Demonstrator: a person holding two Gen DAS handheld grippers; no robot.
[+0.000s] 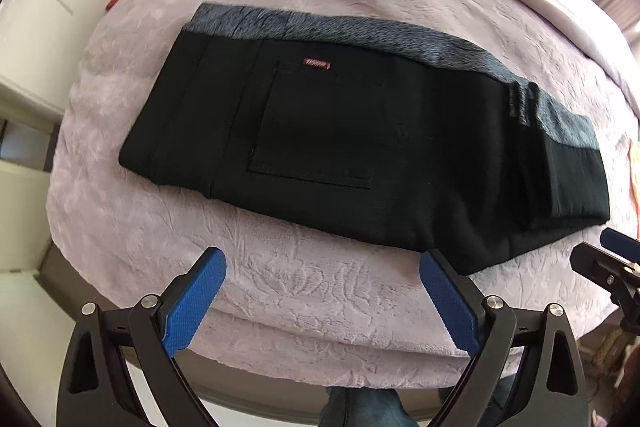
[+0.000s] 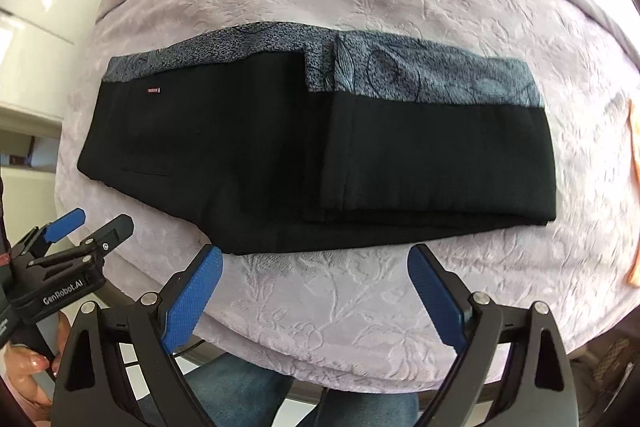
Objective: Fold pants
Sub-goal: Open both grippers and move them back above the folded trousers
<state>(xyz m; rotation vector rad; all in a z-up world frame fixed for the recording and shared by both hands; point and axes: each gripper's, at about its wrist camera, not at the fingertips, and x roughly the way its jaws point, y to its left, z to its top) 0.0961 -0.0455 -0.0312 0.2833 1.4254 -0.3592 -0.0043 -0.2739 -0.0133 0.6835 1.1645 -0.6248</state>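
Black pants lie folded flat across the middle of a bed covered by a lilac embossed blanket, a grey patterned lining showing along their far edge. From left: a small red woven label sits above the back pocket, its lettering too small to read; the doubled legs stack at the right end. Near the bed's front edge, the left gripper hovers with blue-padded fingers spread wide, holding nothing. The right gripper hangs likewise open, empty, just short of the pants' near hem. In the right wrist view the left gripper's body reads "GenRobot.AI".
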